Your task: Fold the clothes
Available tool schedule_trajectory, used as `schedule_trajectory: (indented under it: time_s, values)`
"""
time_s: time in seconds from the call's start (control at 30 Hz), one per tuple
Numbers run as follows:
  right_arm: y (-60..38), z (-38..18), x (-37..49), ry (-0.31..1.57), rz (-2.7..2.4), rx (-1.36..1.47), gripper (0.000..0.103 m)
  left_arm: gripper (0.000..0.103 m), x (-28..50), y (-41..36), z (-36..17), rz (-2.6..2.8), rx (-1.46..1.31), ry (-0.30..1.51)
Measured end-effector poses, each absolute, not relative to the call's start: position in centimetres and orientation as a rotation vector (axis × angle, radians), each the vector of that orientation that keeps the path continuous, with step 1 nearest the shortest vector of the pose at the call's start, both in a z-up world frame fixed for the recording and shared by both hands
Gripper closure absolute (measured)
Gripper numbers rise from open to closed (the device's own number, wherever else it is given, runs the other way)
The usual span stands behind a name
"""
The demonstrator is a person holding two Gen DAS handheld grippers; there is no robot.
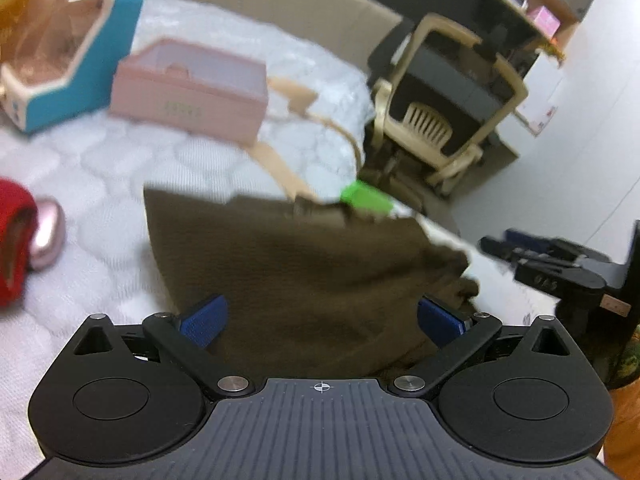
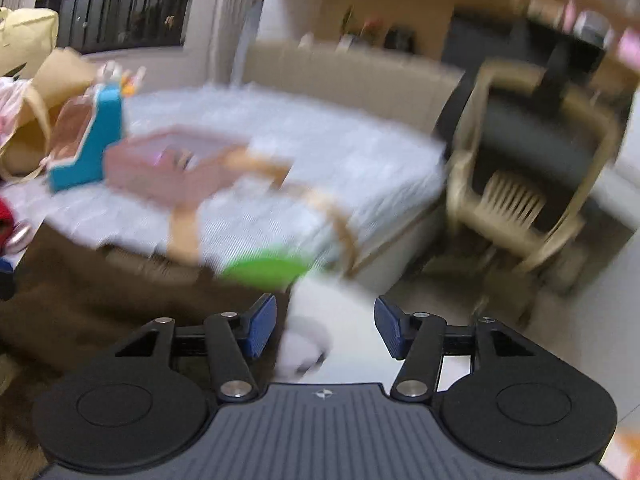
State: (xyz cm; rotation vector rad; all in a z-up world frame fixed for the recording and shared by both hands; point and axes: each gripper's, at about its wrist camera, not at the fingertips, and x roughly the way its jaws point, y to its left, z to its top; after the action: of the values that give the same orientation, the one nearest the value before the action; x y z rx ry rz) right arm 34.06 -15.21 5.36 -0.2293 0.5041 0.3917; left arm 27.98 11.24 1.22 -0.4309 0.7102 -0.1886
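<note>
Lying spread on the white quilted bed cover (image 1: 100, 168), near its front edge: one brown garment (image 1: 304, 264), knitted or fleecy by its nap, partly flat with its right side bunched into folds toward the bed's corner; which part of the garment is which cannot be told through the blur. Handling, as judged: soft, limp and light, no stiffness to hold a crease by itself, likely to sag and drag when lifted from one point, not slippery against the textured pads, not fragile. Best holds, as judged: two well-separated points along one edge or at two corners, pinching a single layer so that the cloth hangs straight; the bunched right side would want spreading first. Left gripper (image 1: 320, 320): fingers spread wide, empty, poised over the near part of the garment, with brown cloth visible between the blue pads (image 1: 204, 320). Right gripper (image 2: 326, 326): also spread and empty, positioned off the garment's right edge, over pale flooring or bedding that cannot be told apart. Adjacent items: green clip-like object (image 1: 366, 198) at the garment's far edge, tan strap (image 1: 288, 176) running behind it, pink box (image 1: 188, 92), blue-and-clear case (image 1: 68, 48), red cloth item (image 1: 12, 240) at left. Beyond the bed: cream-framed chair (image 1: 448, 100).
</note>
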Motion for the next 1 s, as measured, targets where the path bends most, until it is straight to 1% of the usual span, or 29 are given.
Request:
schedule_trajectory:
  time_s: [0.07,0.13,0.2,0.27,0.33,0.5,0.63,0.7,0.9,1.0]
  values:
    - [-15.0,6.1,33.6,0.497,0.475,-0.147,0.048,0.000,28.6,11.0,0.6,-0.203,-0.478,0.719]
    - [-14.1,4.7,33.6,0.587,0.587,-0.033,0.047,0.000,29.2,10.7,-0.1,-0.219,-0.527,0.732]
    - [-13.0,2.3,34.0,0.666,0.598,-0.032,0.047,0.000,30.2,10.3,-1.8,-0.215,-0.545,0.790]
    - [-12.6,-0.5,34.5,0.726,0.555,-0.055,0.047,0.000,30.6,9.9,-2.8,-0.205,-0.520,0.803]
    - [-13.2,-1.5,34.4,0.709,0.548,-0.041,0.048,0.000,30.5,9.6,-2.8,-0.211,-0.501,0.798]
    - [-13.1,0.1,33.8,0.653,0.534,-0.073,0.046,0.000,30.6,9.1,-3.4,-0.236,-0.446,0.829]
    - [-13.2,-1.6,34.3,0.676,0.518,-0.068,0.045,0.000,30.4,8.9,-3.4,-0.253,-0.430,0.835]
    - [-13.2,-2.2,34.0,0.659,0.521,-0.079,0.044,0.000,30.1,9.5,-2.8,-0.244,-0.466,0.835]
    - [-13.7,0.7,32.7,0.588,0.539,-0.082,0.044,0.000,28.6,10.9,-0.1,-0.250,-0.498,0.760]
    - [-13.7,0.2,32.7,0.612,0.545,-0.113,0.043,0.000,28.9,10.6,-0.8,-0.283,-0.514,0.782]
